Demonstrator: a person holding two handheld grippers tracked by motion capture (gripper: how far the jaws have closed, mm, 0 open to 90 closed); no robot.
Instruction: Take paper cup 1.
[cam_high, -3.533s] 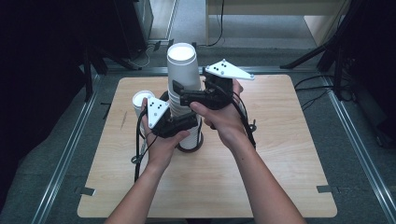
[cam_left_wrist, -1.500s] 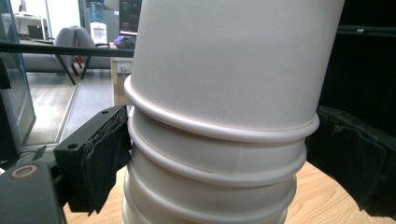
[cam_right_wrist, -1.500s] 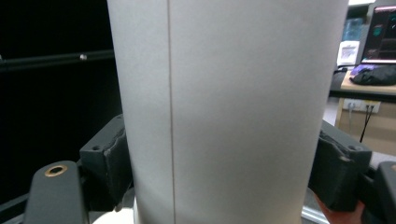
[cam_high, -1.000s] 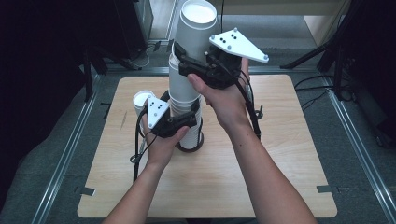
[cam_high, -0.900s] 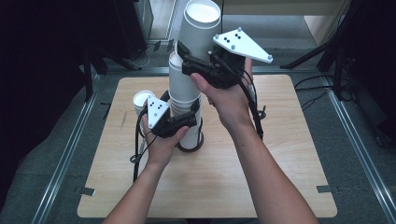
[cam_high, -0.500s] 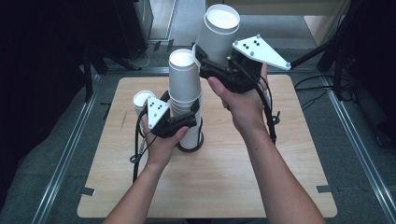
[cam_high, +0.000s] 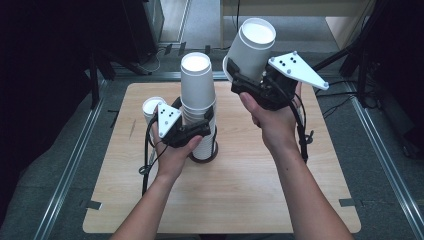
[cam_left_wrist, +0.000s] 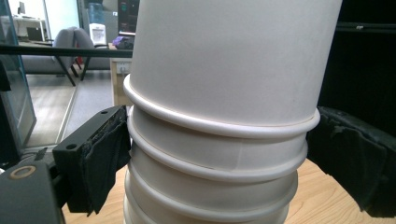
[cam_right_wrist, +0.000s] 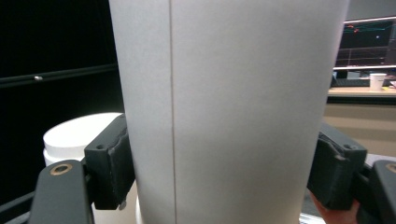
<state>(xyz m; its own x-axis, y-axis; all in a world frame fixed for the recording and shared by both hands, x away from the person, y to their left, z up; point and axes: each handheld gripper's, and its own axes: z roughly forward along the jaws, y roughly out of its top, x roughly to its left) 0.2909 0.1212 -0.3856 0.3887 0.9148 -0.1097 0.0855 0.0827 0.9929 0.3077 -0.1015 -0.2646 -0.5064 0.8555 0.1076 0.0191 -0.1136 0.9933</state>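
High view: right gripper (cam_high: 248, 75) raised beside the stack (cam_high: 199, 107), clamping a tilted cup (cam_high: 252, 46); left gripper (cam_high: 200, 131) low, level, on the stack. Left gripper view: pads (cam_left_wrist: 100, 158) squeeze stack rims. Right gripper view: pads (cam_right_wrist: 112, 163) pinch cup wall.

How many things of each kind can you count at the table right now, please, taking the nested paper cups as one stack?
Stack of nested white paper cups: 1
Lifted white paper cup, held apart from the stack: 1
Small white cup standing alone behind the left hand-held gripper: 1
Hand-held grippers: 2, left and right
Wooden table: 1
Total: 6
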